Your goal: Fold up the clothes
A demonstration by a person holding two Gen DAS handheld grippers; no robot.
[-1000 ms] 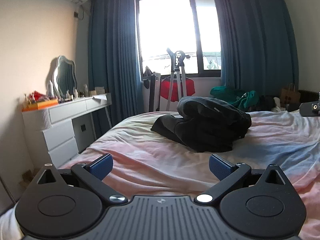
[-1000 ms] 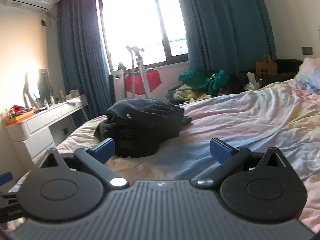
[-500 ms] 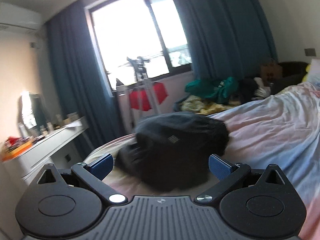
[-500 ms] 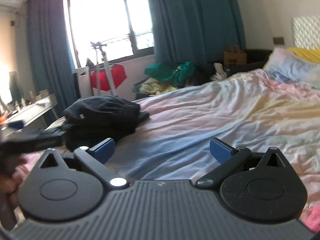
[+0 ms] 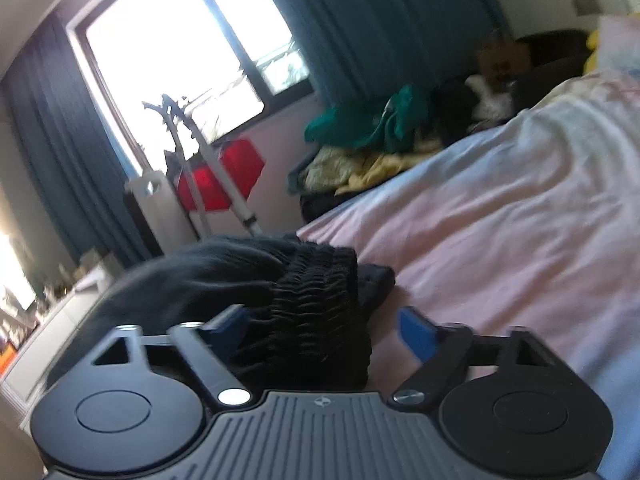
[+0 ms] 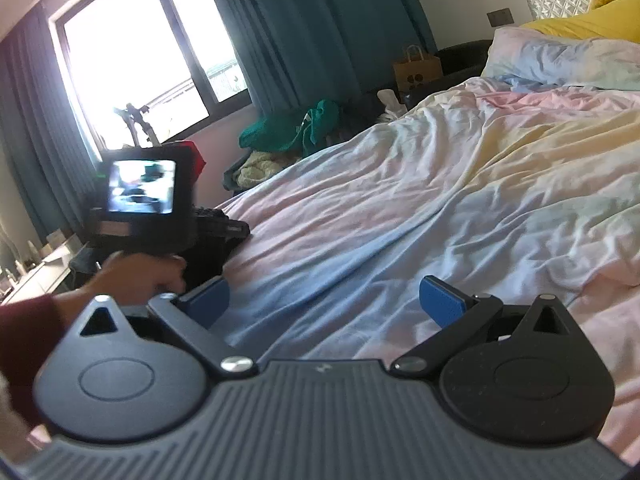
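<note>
The left gripper (image 5: 320, 326) has swung across the bed from a far view of the pile to right against it, and its fingers have just been closing from full spread; they now stand partly narrowed around the ribbed elastic waistband of the crumpled black fabric garment (image 5: 256, 280); the left blue pad (image 5: 228, 322) sits at the cloth, while the right blue pad (image 5: 414, 330) stands clear of it at 3 o'clock, so the pinch is not yet made. The garment lies at the foot end of the pastel pink, blue and yellow duvet-covered bed (image 6: 420, 184), at about 9 o'clock in the right wrist view, partly hidden there behind the left hand (image 6: 140, 276) and its camera unit. The right gripper (image 6: 324, 302) has dropped nearer the duvet; its fingers gape wide over bare sheet, holding nothing. By my reading, the task is at its first pick-up: seizing the waistband to lift and spread the garment for folding.
</note>
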